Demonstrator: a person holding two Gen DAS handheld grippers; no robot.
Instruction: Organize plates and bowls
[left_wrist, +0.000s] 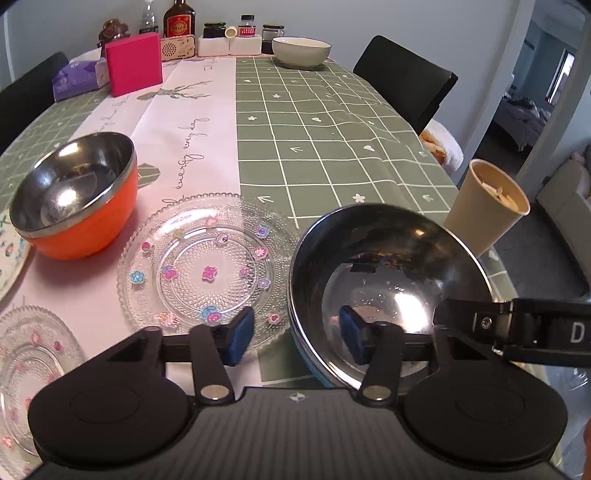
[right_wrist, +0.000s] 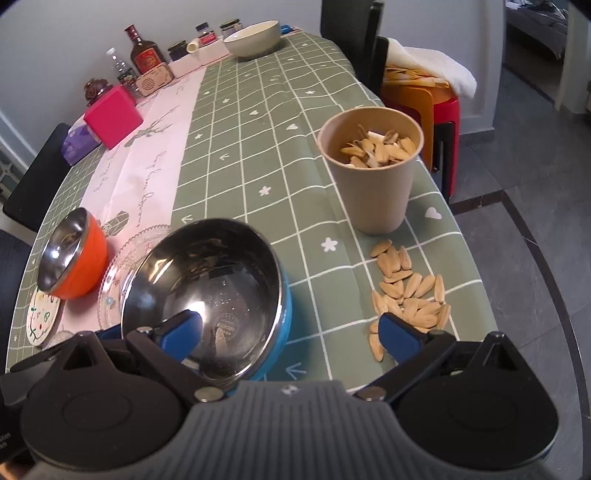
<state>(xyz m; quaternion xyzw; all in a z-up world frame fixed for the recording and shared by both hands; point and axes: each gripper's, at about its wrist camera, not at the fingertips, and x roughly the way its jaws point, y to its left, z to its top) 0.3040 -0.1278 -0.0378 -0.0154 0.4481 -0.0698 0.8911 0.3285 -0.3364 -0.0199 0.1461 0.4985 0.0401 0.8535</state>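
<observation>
A steel bowl with a blue outside (left_wrist: 388, 280) (right_wrist: 210, 280) stands near the table's front edge. My left gripper (left_wrist: 295, 339) straddles its left rim, one pad inside and one over a clear glass plate (left_wrist: 199, 266), and neither pad touches the rim. My right gripper (right_wrist: 290, 334) straddles the bowl's right rim, wide open, with its outer pad above loose seeds (right_wrist: 410, 295). One of its fingers (left_wrist: 480, 321) shows in the left wrist view. To the left are an orange steel bowl (left_wrist: 74, 199) (right_wrist: 70, 254), a second glass plate (left_wrist: 26, 369) and a painted white plate (right_wrist: 42, 317).
A paper cup of seed shells (right_wrist: 373, 177) (left_wrist: 487, 206) stands just right of the blue bowl. At the far end sit a pale ceramic bowl (left_wrist: 301, 50), a pink box (left_wrist: 133, 64), a tissue pack, bottles and jars. Chairs flank the table, and its right edge is close.
</observation>
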